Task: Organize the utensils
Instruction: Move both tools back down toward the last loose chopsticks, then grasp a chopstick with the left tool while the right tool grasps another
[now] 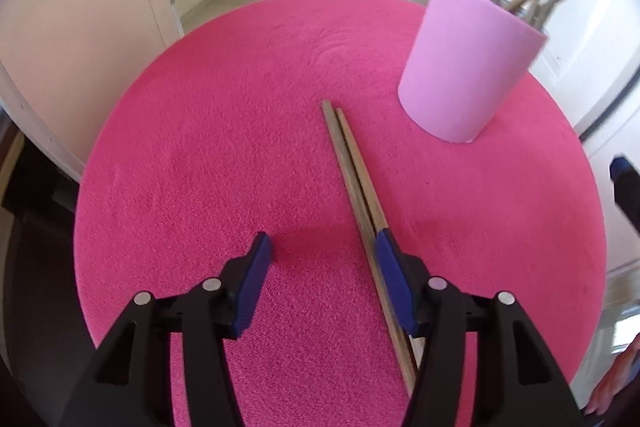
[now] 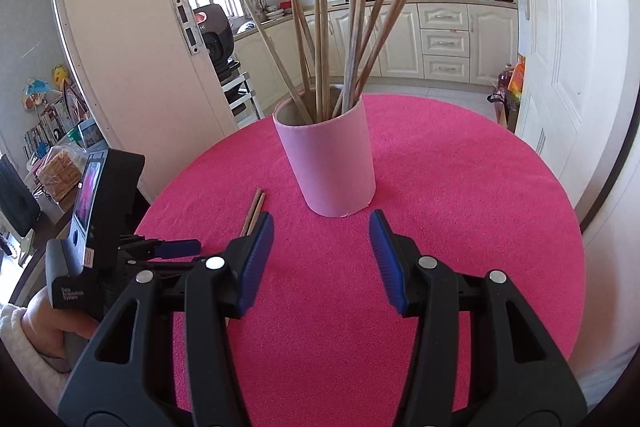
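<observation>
Two loose wooden chopsticks point(image 1: 352, 171) lie side by side on the round pink tablecloth point(image 1: 192, 155). My left gripper point(image 1: 322, 245) is open and low over the cloth, pointing steeply down. The pair runs between its jaws, close against the right pad point(image 1: 390, 267), which hides their near end. A pink cup point(image 1: 468, 67) holding several upright chopsticks point(image 2: 356, 27) stands beyond. My right gripper point(image 2: 321, 225) is open and empty, facing the cup point(image 2: 332, 163) from just short of its base. The loose pair point(image 2: 254, 205) shows to its left, by a finger point(image 2: 180, 247) of the left gripper.
The table edge point(image 2: 560, 195) curves round close on the right and near sides. A hand in a white sleeve point(image 2: 36, 331) holds the left gripper's body point(image 2: 100, 211). A white door point(image 2: 560, 47) stands to the right, kitchen cabinets point(image 2: 444, 39) behind, a cluttered shelf point(image 2: 52, 131) to the left.
</observation>
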`<state>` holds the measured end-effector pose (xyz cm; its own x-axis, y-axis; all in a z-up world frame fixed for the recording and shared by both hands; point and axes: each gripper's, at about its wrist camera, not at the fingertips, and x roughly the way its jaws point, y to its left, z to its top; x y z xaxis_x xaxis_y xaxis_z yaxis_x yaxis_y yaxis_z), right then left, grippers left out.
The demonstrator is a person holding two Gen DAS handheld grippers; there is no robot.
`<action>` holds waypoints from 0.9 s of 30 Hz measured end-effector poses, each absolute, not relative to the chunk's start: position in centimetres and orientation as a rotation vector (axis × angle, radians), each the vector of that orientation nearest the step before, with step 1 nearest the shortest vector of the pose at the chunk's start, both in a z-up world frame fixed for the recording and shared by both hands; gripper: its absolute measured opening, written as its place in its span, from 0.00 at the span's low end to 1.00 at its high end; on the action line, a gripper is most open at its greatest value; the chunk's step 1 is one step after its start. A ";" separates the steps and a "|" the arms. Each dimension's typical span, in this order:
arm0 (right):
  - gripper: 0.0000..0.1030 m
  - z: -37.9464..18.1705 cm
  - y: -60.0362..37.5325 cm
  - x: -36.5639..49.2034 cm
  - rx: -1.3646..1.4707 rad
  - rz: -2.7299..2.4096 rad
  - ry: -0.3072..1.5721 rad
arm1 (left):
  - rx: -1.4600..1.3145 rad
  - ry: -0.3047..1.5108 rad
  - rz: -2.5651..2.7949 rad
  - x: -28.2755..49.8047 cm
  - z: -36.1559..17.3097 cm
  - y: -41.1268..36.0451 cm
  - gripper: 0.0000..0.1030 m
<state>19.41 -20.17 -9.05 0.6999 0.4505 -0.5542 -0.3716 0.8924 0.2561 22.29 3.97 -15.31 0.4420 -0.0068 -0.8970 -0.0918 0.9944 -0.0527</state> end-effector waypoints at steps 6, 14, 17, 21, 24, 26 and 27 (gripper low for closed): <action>0.48 -9.3 -20.1 20.0 0.130 0.463 0.684 | -0.076 1.167 0.092 23.6 -15.3 3.3 0.54; 0.48 -9.8 -18.8 20.7 0.091 0.471 0.756 | -0.056 1.151 0.105 23.3 -15.2 3.7 0.20; 0.48 -10.1 -17.7 21.2 0.071 0.476 0.796 | -0.146 1.145 0.078 22.9 -14.9 5.6 0.09; 0.48 -10.8 -15.1 21.9 0.037 0.516 0.885 | -0.261 1.117 0.038 22.1 -14.5 7.0 0.07; 0.48 -11.7 -12.4 22.3 -0.010 0.550 0.969 | -0.286 1.102 0.028 21.4 -14.1 7.6 0.06; 0.44 -12.1 -10.9 22.5 -0.037 0.562 1.008 | -0.295 1.090 0.021 21.0 -13.8 7.8 0.06; 0.40 -12.3 -10.1 22.6 -0.052 0.567 1.028 | -0.301 1.087 0.017 20.8 -13.6 7.9 0.06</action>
<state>22.63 -10.05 -12.26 0.3866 0.4217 -0.8202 -0.4691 0.8556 0.2188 20.83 7.92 -13.64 0.4688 -0.1335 -0.8732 -0.1606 0.9592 -0.2328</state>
